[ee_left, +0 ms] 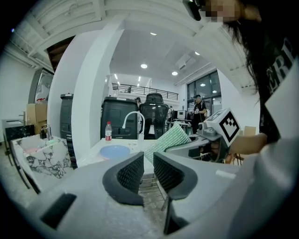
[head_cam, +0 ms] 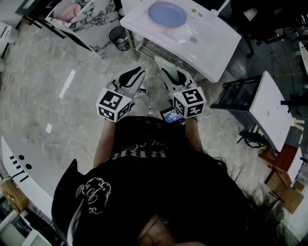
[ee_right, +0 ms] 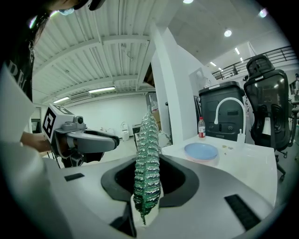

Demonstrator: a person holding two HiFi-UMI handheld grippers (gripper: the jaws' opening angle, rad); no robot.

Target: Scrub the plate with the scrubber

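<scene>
Plate (head_cam: 167, 14): blue, round, laid flat and face up on the white worktop (head_cam: 219, 45). It is probably set so in order that its face can be rubbed from above. Nothing is touching it.
Plate relative to the hand-held grippers: well apart from both, ahead of them across a stretch of floor. In the right gripper view it is seen just right of the scrubber's line.
Scrubber (ee_right: 145, 135): green, ribbed, thin pad. It is held on edge with most of its length projecting forward past the jaws, judged so that a free end can be pressed on the plate.
Right hand-held gripper (ee_right: 148, 163): pressed together on the lower part of the scrubber, one pad on each flat face. It is carried in front of the person's waist.
Left hand-held gripper (ee_left: 148, 161): jaws drawn together with only a narrow slit between the pads, and nothing is pinched. It is carried just beside the right one, judged to be kept free for steadying the plate.
Faucet (ee_left: 133, 116): white, arched, mounted on the worktop behind the plate.
Bottle (ee_left: 108, 130): small, red-capped, stood upright near the plate.
Wastebasket (head_cam: 119, 36): dark mesh, stood on the floor beside the worktop.
Stage: judged as approach, with scrubbing not yet begun.
</scene>
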